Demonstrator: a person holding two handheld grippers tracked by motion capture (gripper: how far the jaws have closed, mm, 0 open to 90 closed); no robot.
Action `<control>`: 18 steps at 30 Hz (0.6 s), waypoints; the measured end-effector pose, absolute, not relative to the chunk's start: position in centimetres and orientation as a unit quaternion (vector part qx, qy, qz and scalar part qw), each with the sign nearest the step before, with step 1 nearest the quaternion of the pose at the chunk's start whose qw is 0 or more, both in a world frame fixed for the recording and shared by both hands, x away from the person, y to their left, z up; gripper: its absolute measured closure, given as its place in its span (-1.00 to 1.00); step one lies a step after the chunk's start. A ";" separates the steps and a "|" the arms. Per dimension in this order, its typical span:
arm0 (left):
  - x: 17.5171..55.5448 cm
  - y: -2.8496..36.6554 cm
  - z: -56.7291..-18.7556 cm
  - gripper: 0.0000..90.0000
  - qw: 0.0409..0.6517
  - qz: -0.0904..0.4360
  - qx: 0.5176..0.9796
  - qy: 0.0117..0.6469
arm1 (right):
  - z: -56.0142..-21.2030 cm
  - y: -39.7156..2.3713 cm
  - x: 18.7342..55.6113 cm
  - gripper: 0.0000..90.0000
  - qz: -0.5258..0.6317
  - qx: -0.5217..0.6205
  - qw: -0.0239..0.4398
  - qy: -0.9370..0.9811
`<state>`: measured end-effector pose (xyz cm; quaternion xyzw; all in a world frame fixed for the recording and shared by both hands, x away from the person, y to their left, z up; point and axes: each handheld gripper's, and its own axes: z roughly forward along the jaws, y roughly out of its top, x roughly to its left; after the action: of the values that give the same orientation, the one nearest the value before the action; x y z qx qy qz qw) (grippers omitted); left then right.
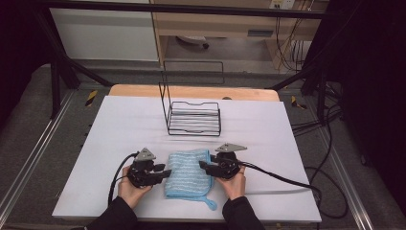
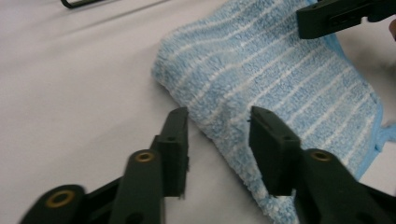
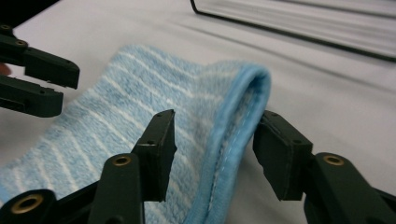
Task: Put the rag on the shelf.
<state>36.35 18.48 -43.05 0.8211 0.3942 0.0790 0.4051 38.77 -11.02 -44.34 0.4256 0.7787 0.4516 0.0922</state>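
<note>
A folded blue striped towel lies flat near the front edge of the tabletop, about midway along it. The left gripper stands at the towel's left edge, jaws parted, the fold between them and unpressed. The right gripper stands at the right edge, jaws likewise released astride the hemmed border. A black wire rack sits toward the back edge, well apart from the towel.

You see a light-blue towel with thin white stripes, folded into a flat rectangle on the near middle of the white table. Its stitched blue hem runs along one side; a small loop pokes from the near corner.
</note>
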 end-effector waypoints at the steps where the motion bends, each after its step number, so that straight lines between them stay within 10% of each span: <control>1: 36.4 18.6 -42.9 0.18 0.407 0.081 0.820 0.394 | -44.0 -11.2 38.8 0.01 0.457 0.421 0.093 0.778; 5: 36.9 18.9 -42.3 -0.16 0.408 0.087 0.820 0.392 | -42.7 -12.0 39.4 -0.44 0.471 0.402 0.105 0.778; 18: 40.0 17.8 -41.4 -0.66 0.405 0.097 0.817 0.398 | -41.1 -14.8 39.5 -0.91 0.490 0.373 0.096 0.782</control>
<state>40.02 17.79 -41.39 0.8173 0.3978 0.0974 0.4053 39.52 -14.81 -41.07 0.3727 0.7825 0.4896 0.0956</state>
